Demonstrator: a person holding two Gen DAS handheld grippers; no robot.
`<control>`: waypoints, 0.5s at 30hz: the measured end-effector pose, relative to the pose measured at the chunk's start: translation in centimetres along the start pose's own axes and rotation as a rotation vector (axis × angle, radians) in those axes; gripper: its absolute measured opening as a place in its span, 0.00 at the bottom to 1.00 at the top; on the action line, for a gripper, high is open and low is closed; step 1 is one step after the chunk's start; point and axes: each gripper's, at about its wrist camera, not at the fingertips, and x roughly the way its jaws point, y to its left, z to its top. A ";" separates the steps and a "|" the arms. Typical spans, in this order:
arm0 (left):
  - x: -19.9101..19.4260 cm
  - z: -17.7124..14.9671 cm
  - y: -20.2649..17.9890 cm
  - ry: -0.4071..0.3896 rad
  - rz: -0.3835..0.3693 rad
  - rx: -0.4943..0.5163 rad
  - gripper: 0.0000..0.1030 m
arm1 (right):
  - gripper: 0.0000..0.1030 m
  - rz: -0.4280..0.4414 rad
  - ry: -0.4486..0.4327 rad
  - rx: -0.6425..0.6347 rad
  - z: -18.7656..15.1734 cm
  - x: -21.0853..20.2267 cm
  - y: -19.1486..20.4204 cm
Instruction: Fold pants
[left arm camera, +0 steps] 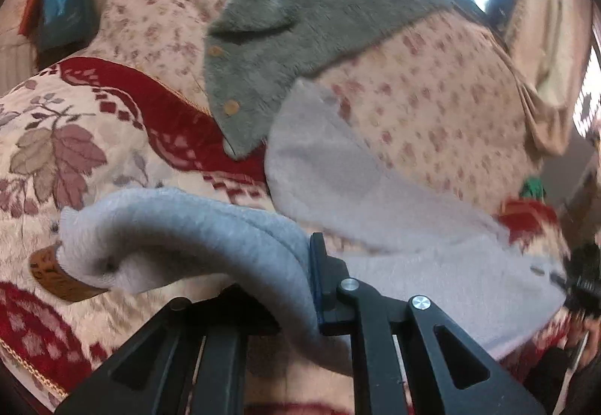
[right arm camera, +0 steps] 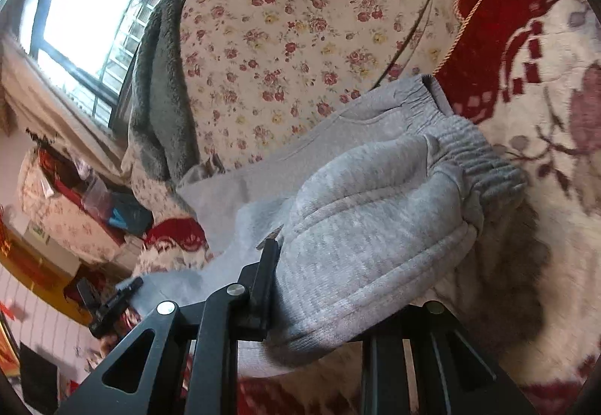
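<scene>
Light grey fleece pants (left arm camera: 375,189) lie on a red and cream patterned blanket (left arm camera: 75,137). My left gripper (left arm camera: 278,287) is shut on a bunched fold of the pants (left arm camera: 195,223), lifted off the blanket; a brown leather label (left arm camera: 56,276) hangs under it. In the right wrist view, my right gripper (right arm camera: 323,287) is shut on the pants (right arm camera: 360,219) near the ribbed waistband (right arm camera: 484,159), with cloth draped over the jaws. The left gripper (right arm camera: 109,306) also shows at the lower left of that view, and the right gripper (left arm camera: 582,283) at the right edge of the left wrist view.
A floral quilt (left arm camera: 432,95) is heaped behind the pants, with a dark grey fluffy garment (left arm camera: 300,24) with buttons on top. A window (right arm camera: 94,2) is behind. A blue bag (left arm camera: 62,13) sits far left; clutter (right arm camera: 75,197) stands beside the bed.
</scene>
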 end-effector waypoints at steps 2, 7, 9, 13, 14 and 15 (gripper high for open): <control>-0.2 -1.9 0.5 0.028 -0.007 0.015 0.11 | 0.24 -0.012 0.031 -0.010 -1.3 -0.7 -0.6; -0.4 -6.0 3.2 0.103 -0.029 -0.021 0.18 | 0.24 -0.065 0.114 0.017 -4.1 -0.1 -3.3; -0.8 -6.3 4.8 0.105 -0.037 -0.093 0.36 | 0.24 -0.121 0.150 0.026 -4.8 0.9 -4.5; -2.8 -6.5 6.9 0.022 -0.016 -0.166 0.70 | 0.34 -0.181 0.221 0.092 -5.0 1.2 -6.2; -3.0 -6.5 7.3 0.020 -0.007 -0.169 0.74 | 0.46 -0.201 0.224 0.093 -4.9 0.8 -6.3; -3.0 -6.5 7.5 0.019 -0.009 -0.177 0.74 | 0.59 -0.250 0.220 0.084 -4.6 0.2 -6.3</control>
